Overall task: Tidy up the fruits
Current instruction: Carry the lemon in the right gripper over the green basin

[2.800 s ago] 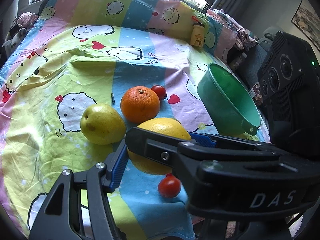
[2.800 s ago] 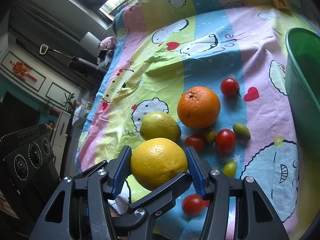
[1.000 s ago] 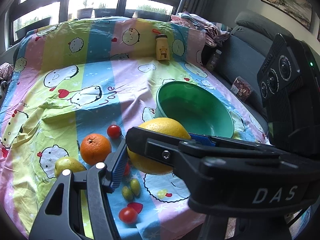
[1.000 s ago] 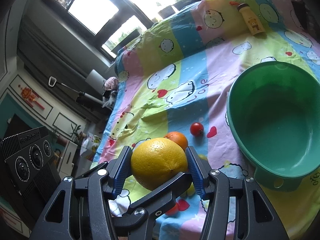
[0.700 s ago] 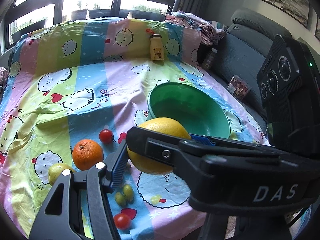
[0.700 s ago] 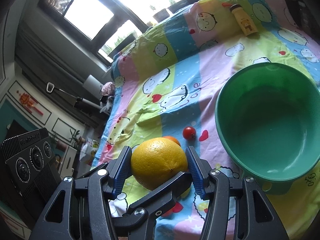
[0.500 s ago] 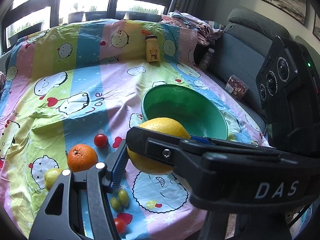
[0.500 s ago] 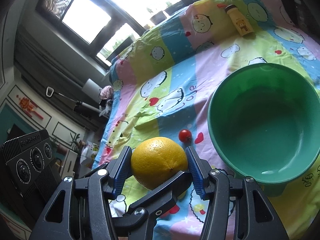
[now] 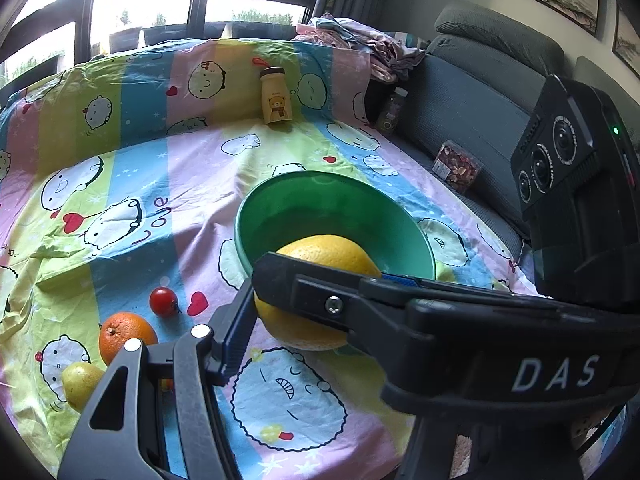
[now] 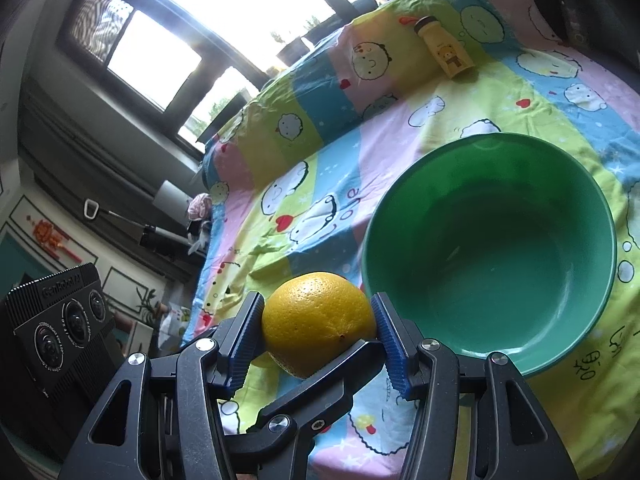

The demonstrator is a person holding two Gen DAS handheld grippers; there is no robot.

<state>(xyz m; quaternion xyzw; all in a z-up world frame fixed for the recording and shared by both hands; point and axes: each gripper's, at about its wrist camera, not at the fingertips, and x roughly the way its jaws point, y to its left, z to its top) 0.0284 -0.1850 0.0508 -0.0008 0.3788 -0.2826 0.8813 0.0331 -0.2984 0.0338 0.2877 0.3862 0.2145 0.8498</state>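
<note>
A big yellow grapefruit hangs above the cloth at the near rim of the empty green bowl. Both grippers grip it crosswise. In the left wrist view my left gripper is shut on the grapefruit, its blue pads against the peel, while the right gripper's black body lies across the front. In the right wrist view my right gripper is shut on the same grapefruit, just left of the bowl. The left gripper's finger passes under the fruit.
On the cartoon-print cloth to the left lie an orange, a cherry tomato and a yellow-green pear. A yellow bottle stands at the back. A grey sofa with a snack box borders the right.
Both grippers have carried the grapefruit rightward towards the bowl, which has come closer. The orange, tomato and pear have slid to the left of the view. Both grips are unchanged.
</note>
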